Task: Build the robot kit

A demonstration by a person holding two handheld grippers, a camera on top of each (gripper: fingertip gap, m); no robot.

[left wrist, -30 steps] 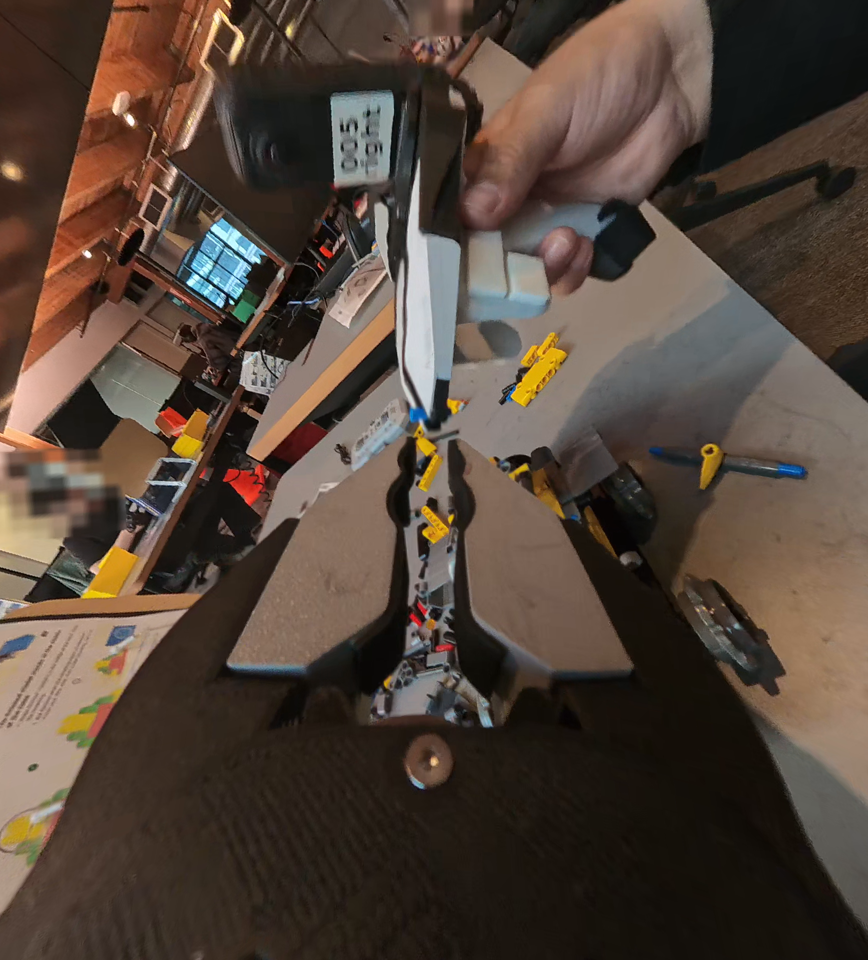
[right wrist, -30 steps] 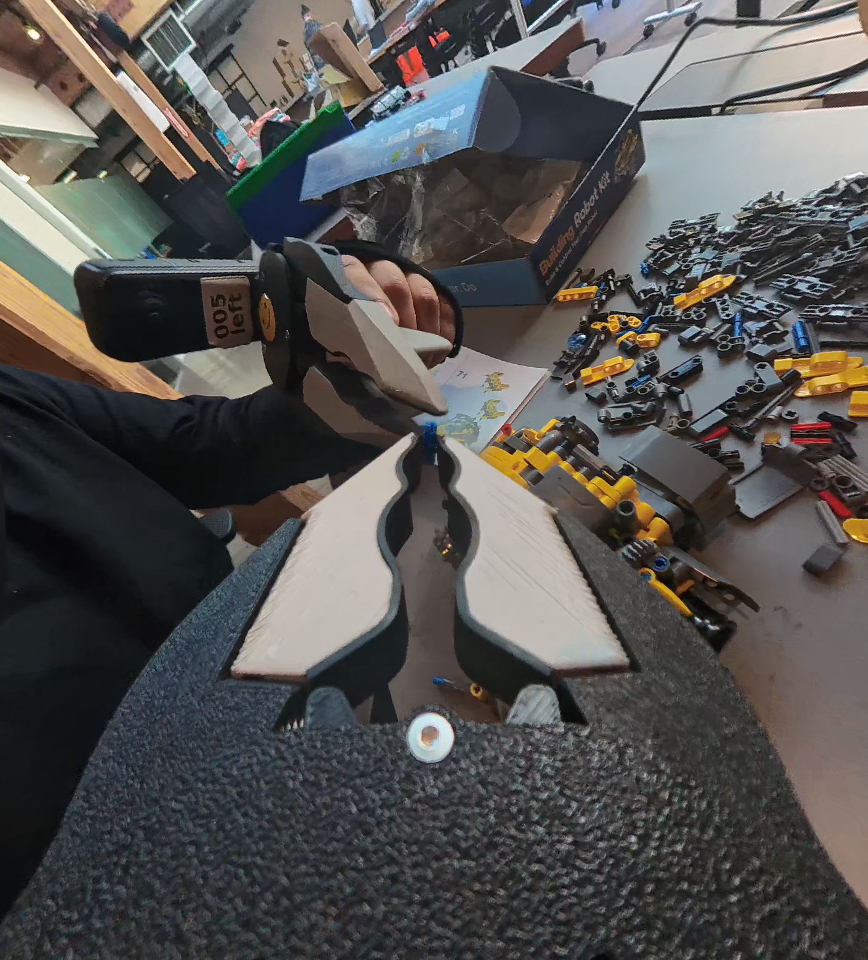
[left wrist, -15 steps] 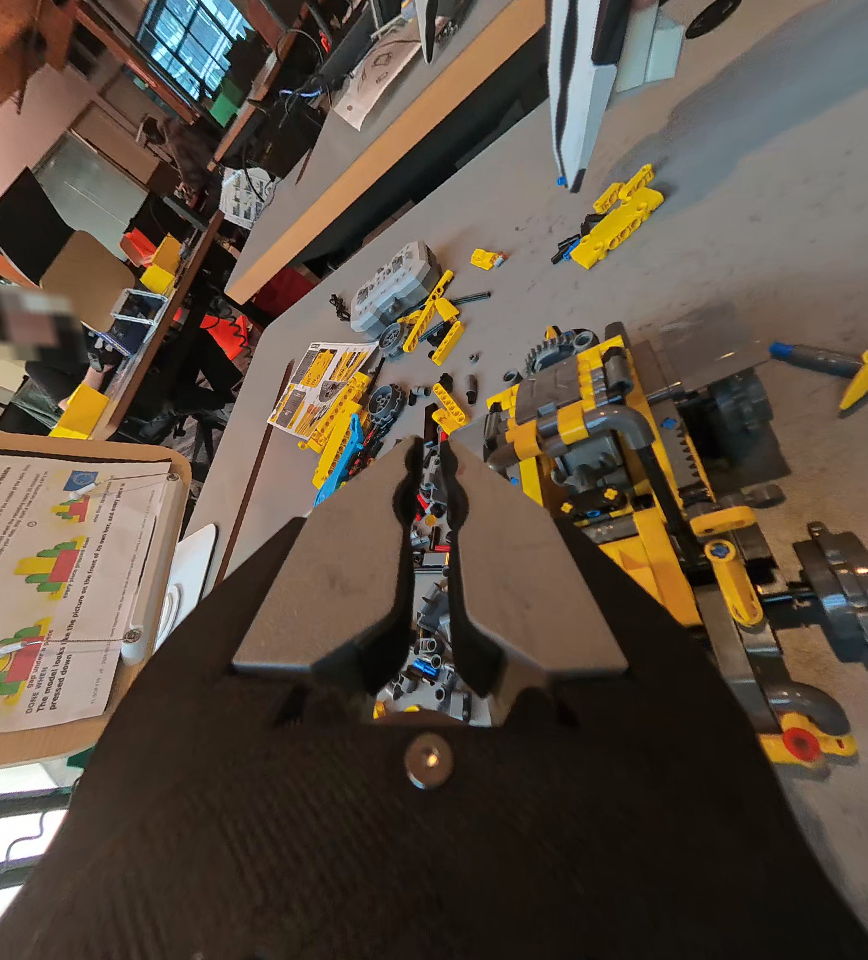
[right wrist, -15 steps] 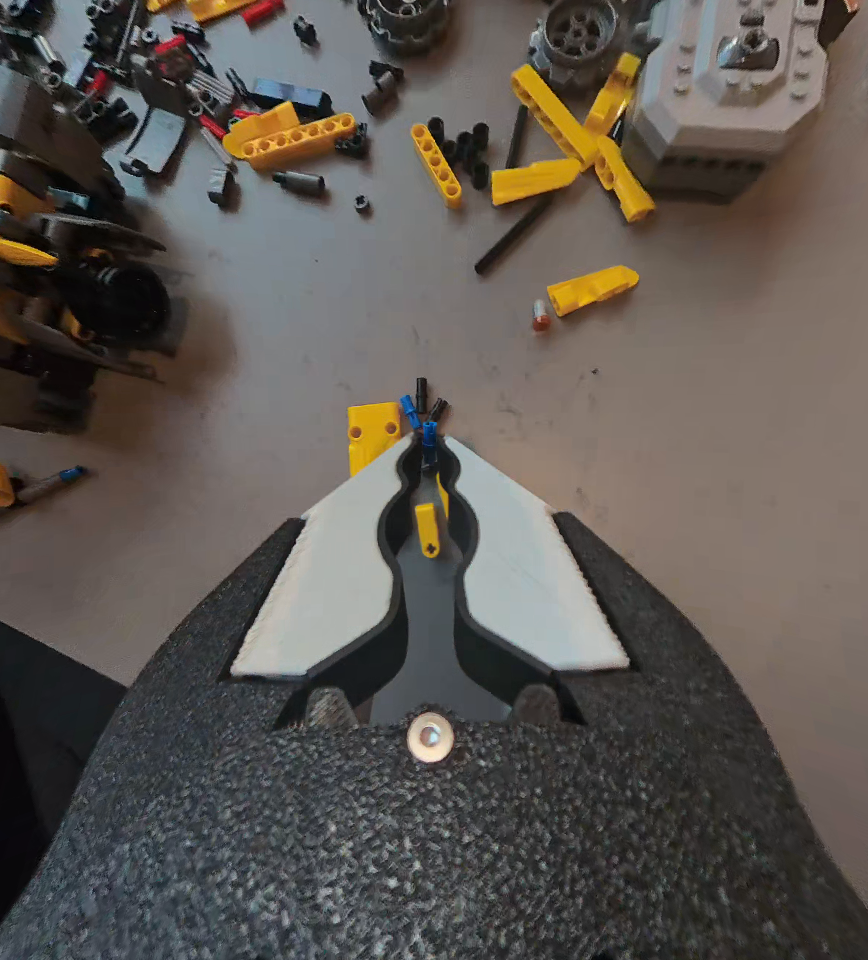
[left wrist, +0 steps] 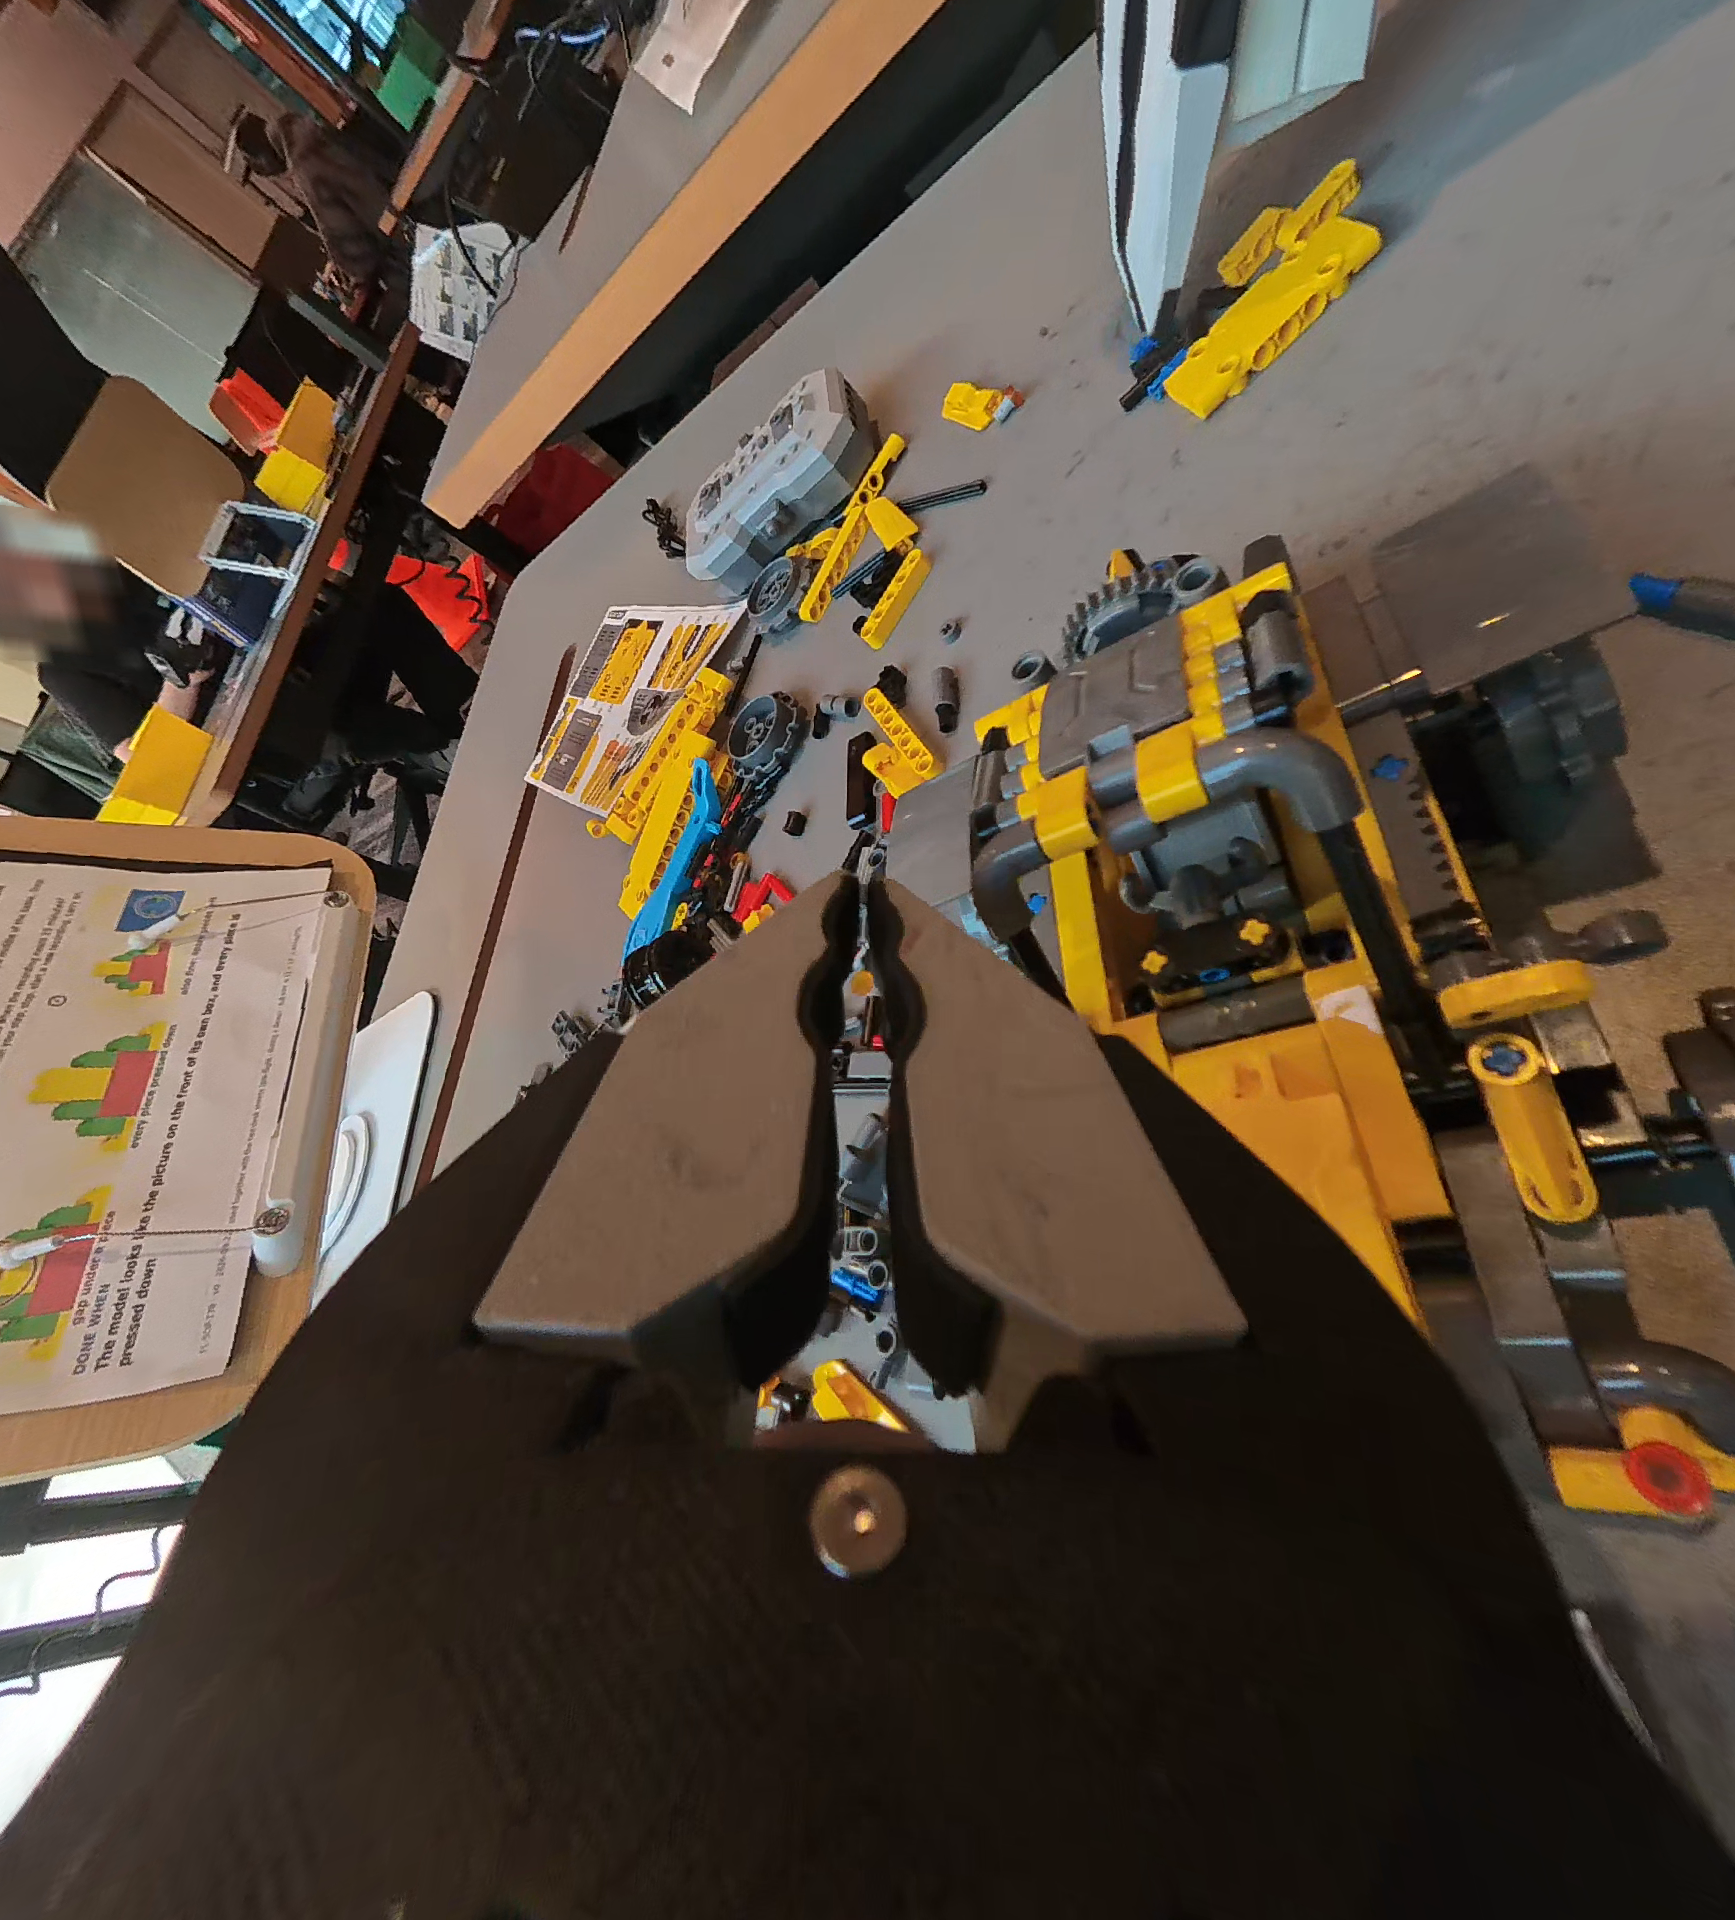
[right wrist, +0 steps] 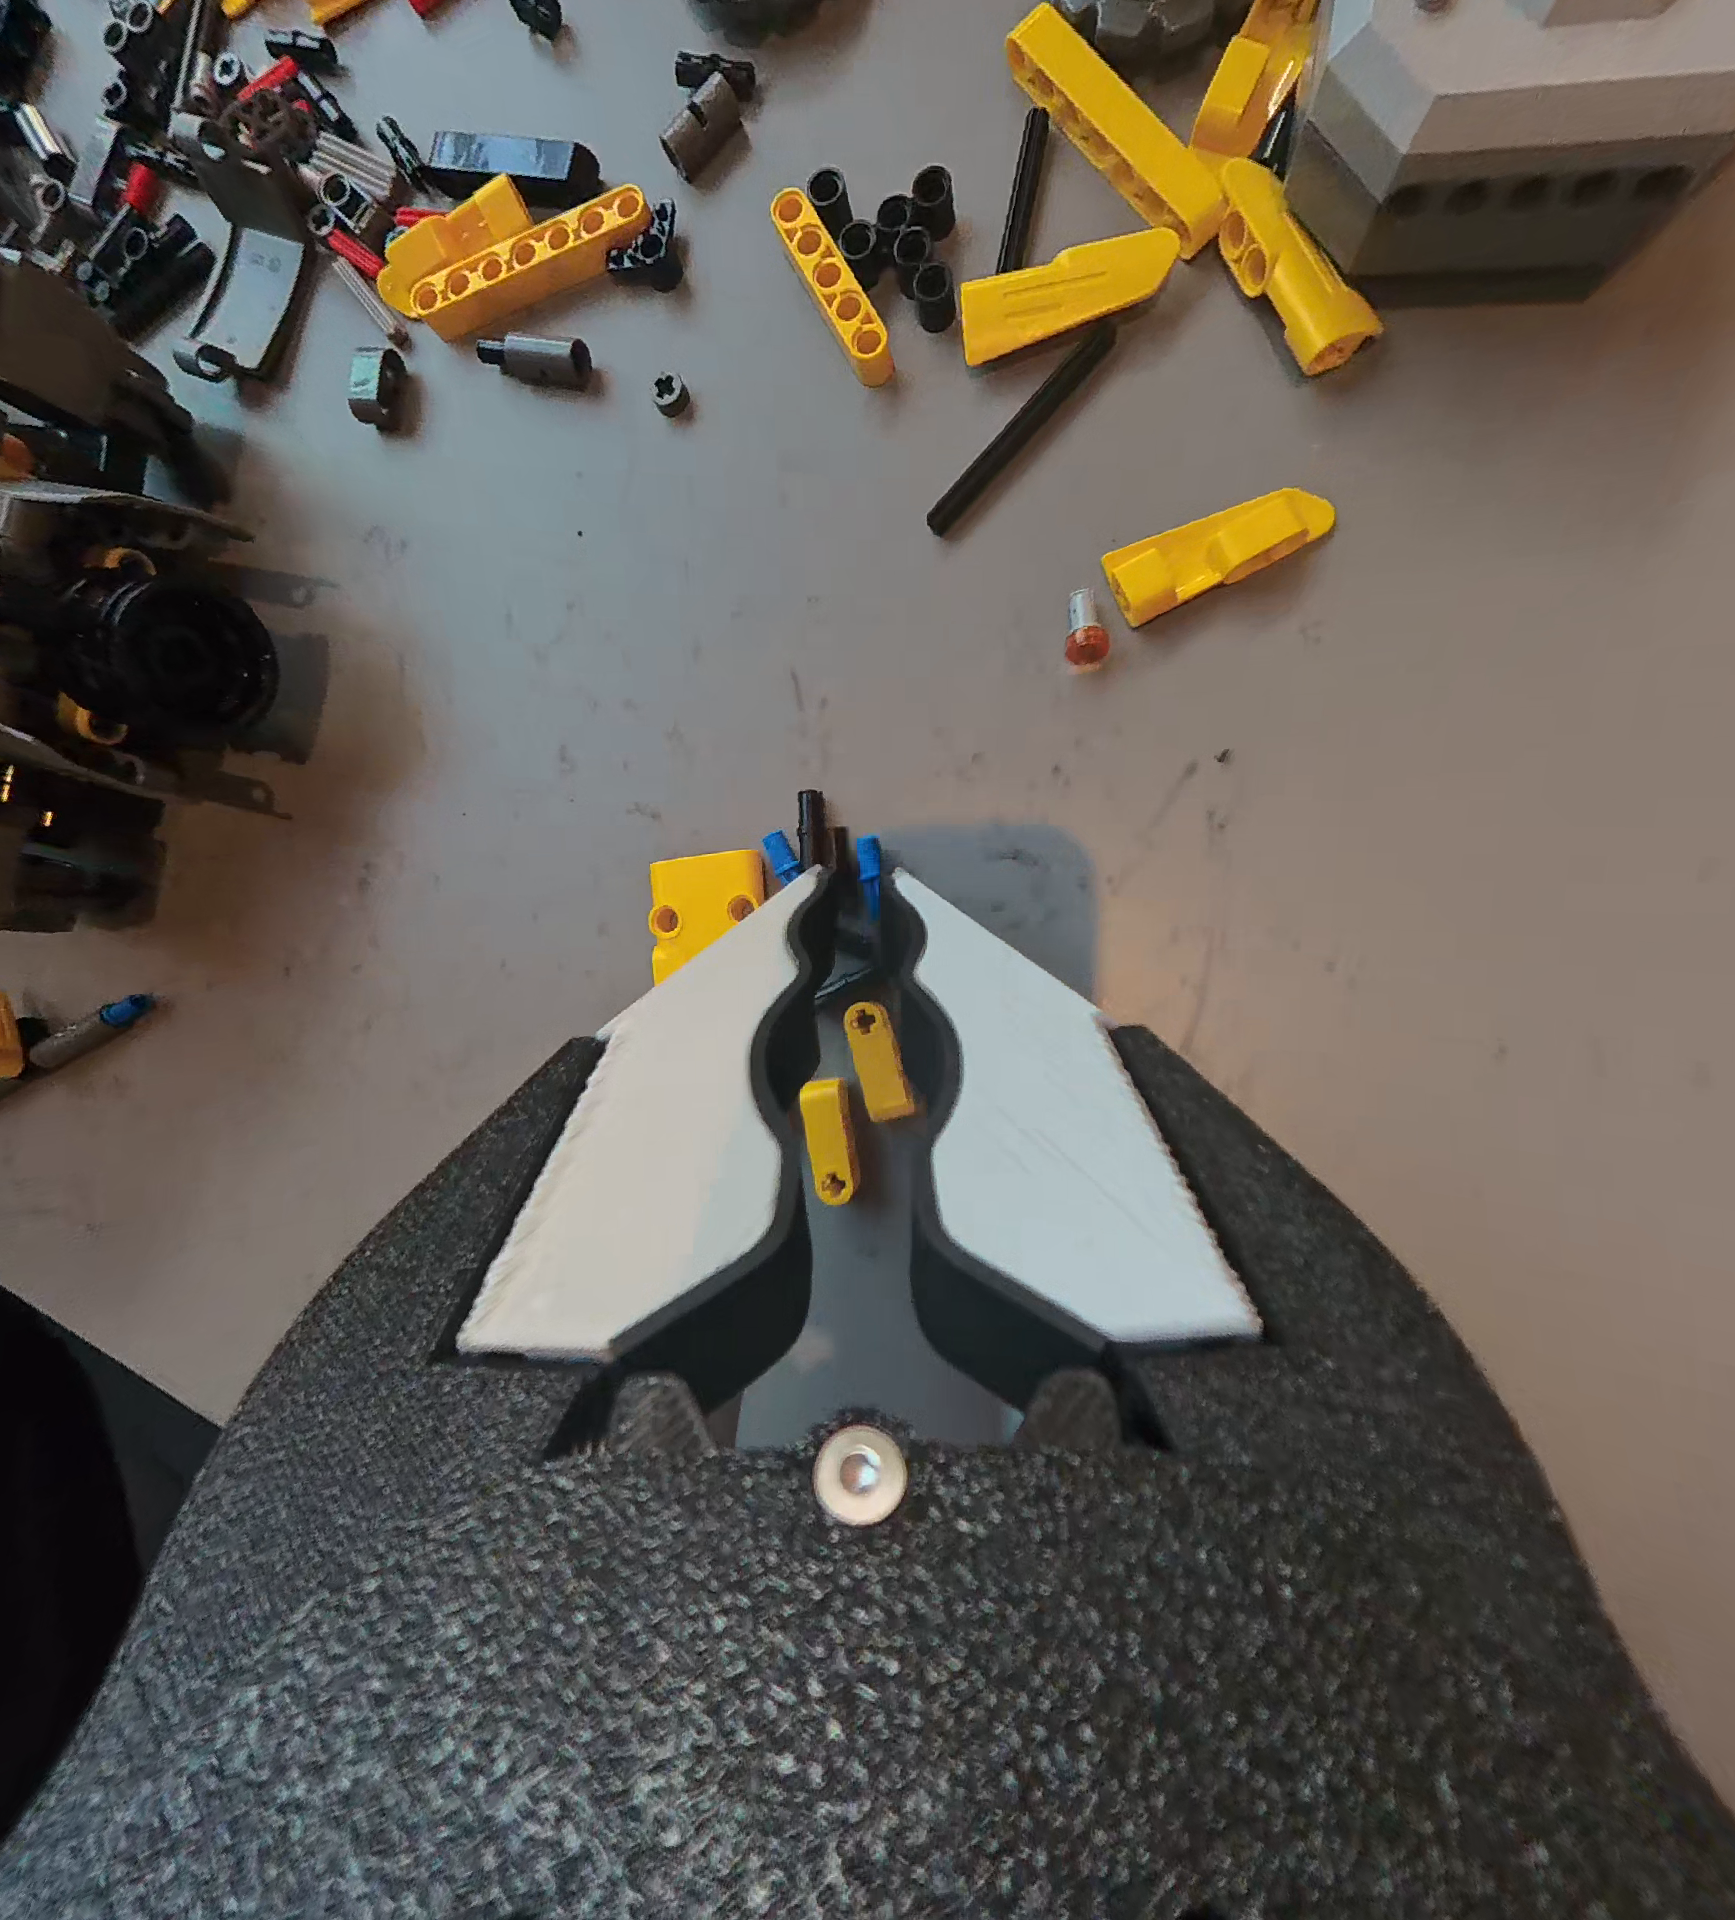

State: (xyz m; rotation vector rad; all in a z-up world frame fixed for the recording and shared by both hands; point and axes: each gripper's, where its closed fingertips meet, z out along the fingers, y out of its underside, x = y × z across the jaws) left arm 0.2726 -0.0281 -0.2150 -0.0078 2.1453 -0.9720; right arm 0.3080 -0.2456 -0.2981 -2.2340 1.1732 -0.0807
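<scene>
My right gripper (right wrist: pixel 858 878) points down at the grey table (right wrist: pixel 1362 935), its white fingers nearly together on a small blue pin (right wrist: pixel 869 868). A second blue pin (right wrist: pixel 780 854), a black pin (right wrist: pixel 809 821) and a yellow beam (right wrist: pixel 702 899) lie right at its tips. Two small yellow pieces (right wrist: pixel 878 1060) show between its fingers. It also shows in the left wrist view (left wrist: pixel 1159 317), tips down by the yellow beam (left wrist: pixel 1278 301). My left gripper (left wrist: pixel 863 883) is shut, hovering beside a yellow and grey vehicle model (left wrist: pixel 1206 852). A tiny grey piece (left wrist: pixel 873 857) shows at its tips; I cannot tell if it is held.
Loose yellow beams (right wrist: pixel 520 260), black pins and a black axle (right wrist: pixel 1024 436) lie scattered. A grey hub block (right wrist: pixel 1528 156) stands at the far right. An instruction booklet (left wrist: pixel 634 696) lies by the table's edge. A board with a printed sheet (left wrist: pixel 94 1122) is at left. The model (right wrist: pixel 63 644) sits left of my right gripper.
Both grippers swung from facing each other in the air down toward the table. My right gripper has dropped closer to the pins and yellow beam. My left gripper moved nearer the model.
</scene>
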